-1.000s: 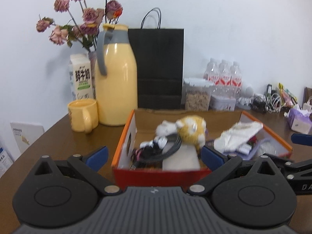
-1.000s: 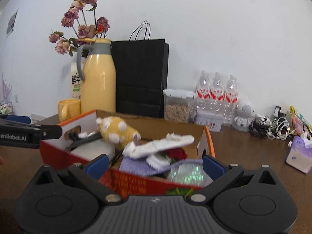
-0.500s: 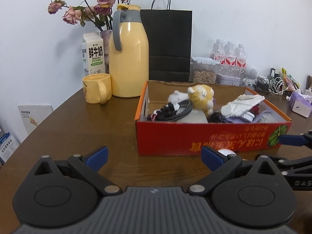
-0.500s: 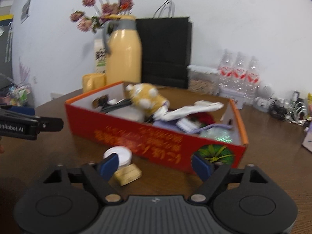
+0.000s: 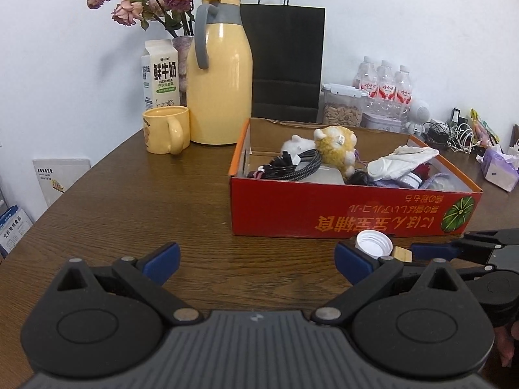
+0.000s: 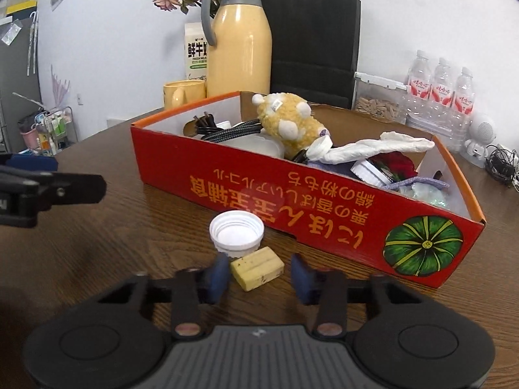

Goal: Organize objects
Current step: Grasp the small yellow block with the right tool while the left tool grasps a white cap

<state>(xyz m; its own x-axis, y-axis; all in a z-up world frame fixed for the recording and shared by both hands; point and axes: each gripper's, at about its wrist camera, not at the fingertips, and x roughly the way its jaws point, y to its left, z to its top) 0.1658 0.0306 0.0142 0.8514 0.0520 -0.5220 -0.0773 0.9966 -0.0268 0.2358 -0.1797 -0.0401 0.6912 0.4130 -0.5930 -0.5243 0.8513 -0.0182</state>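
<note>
A red cardboard box (image 5: 324,207) (image 6: 227,175) holds a yellow plush toy (image 6: 288,123), black cables (image 5: 292,167), a white cloth (image 6: 382,147) and other small items. In front of it on the table lie a white bottle cap (image 6: 236,232) (image 5: 373,243) and a small tan block (image 6: 257,267) (image 5: 402,254). My right gripper (image 6: 259,277) is low over the table, its jaws partly closed and standing either side of the tan block without touching it. My left gripper (image 5: 256,261) is open and empty over bare table, left of the cap.
A yellow thermos (image 5: 219,74), yellow mug (image 5: 165,129), milk carton (image 5: 161,74), dried roses (image 5: 155,3) and black paper bag (image 5: 287,61) stand behind the box. Water bottles (image 5: 384,87), a seed jar (image 5: 342,110), cables (image 5: 454,133) and a tissue pack (image 5: 498,170) sit at the back right.
Both grippers have pulled back from the box and dropped toward the table. The right gripper's jaws have narrowed around the tan block.
</note>
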